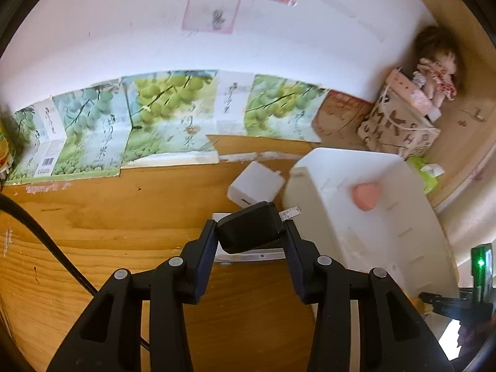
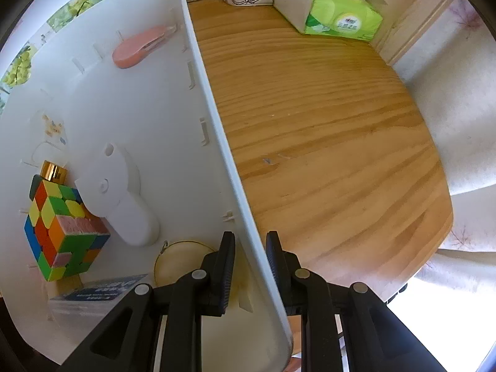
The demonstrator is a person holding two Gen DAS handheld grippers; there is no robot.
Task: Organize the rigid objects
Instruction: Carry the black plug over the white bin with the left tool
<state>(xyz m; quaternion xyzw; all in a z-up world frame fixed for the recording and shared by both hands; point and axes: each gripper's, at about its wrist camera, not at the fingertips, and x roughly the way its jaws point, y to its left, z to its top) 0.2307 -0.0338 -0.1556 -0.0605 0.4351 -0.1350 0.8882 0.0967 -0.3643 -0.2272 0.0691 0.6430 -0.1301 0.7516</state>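
1. Left tongs (image 1: 250, 232): clamped on a black charger plug (image 1: 250, 231), metal prongs pointing right, held above the wooden counter (image 1: 102, 232).
2. White charger cube (image 1: 256, 185): on the counter, just left of the white bin (image 1: 365, 217).
3. Bin contents: Rubik's cube (image 2: 62, 232), white folding piece (image 2: 124, 198), pink stapler (image 2: 141, 46), round tan item (image 2: 183, 262).
4. Right tongs (image 2: 250, 257): straddling the bin's right wall (image 2: 217, 130), one finger inside, one outside; whether they pinch it cannot be told.
5. Green tissue pack (image 2: 333, 9): far right on the counter.
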